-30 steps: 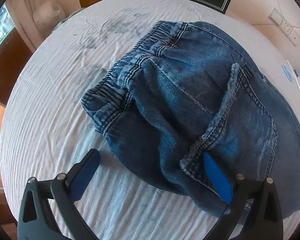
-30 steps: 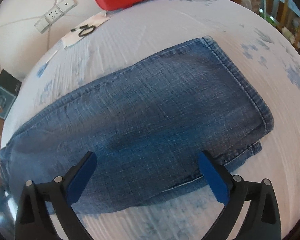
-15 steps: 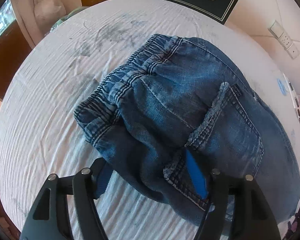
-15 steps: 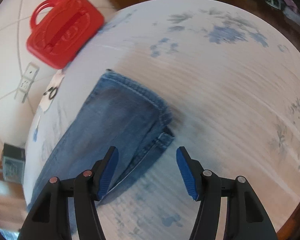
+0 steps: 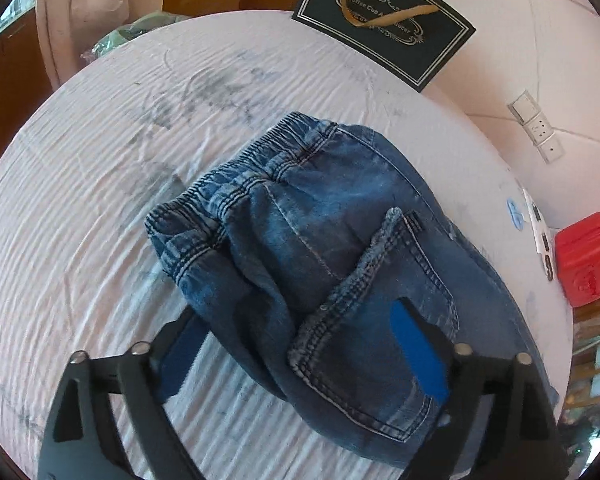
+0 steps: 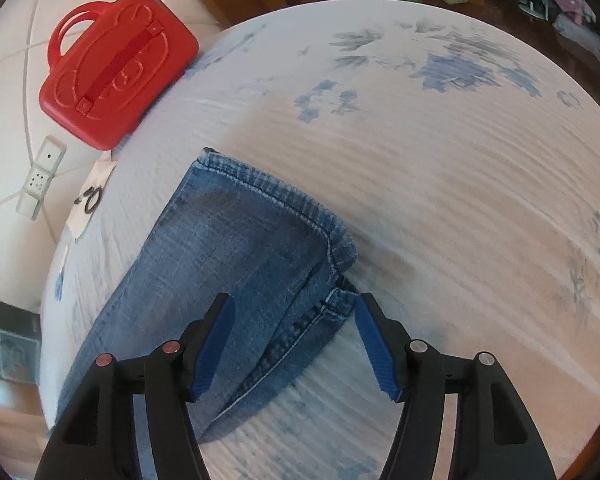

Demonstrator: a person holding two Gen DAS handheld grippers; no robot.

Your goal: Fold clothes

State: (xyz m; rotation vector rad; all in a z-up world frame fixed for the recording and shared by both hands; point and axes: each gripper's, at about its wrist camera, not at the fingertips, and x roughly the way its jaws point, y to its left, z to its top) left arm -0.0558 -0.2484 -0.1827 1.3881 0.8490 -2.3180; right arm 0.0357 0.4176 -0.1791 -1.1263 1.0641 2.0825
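Blue jeans lie on the white bed sheet (image 5: 80, 240). The left wrist view shows their elastic waistband (image 5: 236, 184) and a back pocket (image 5: 384, 320). My left gripper (image 5: 294, 312) straddles the near side of the seat. Its jaws are opening, with bunched denim between them. One of its fingers (image 5: 176, 364) is partly hidden under the fabric edge, and its blue pad (image 5: 416, 352) rests over the pocket. The right wrist view shows the leg hem (image 6: 284, 200). My right gripper (image 6: 292, 300) straddles the hem's near corner, its jaws opening slightly and not pressing the denim.
A dark gift bag (image 5: 384, 28) stands at the far edge of the bed. A red plastic case (image 6: 116, 68) sits by the far left edge, with a socket strip (image 6: 40, 176) on the wall and a paper scrap (image 6: 90, 200) near it. A dark box (image 6: 18, 340) sits left.
The left gripper narrowed around the denim, then widened again and lifted a little. The right gripper slid along the leg to the hem corner, rolled, and its jaws came closer together.
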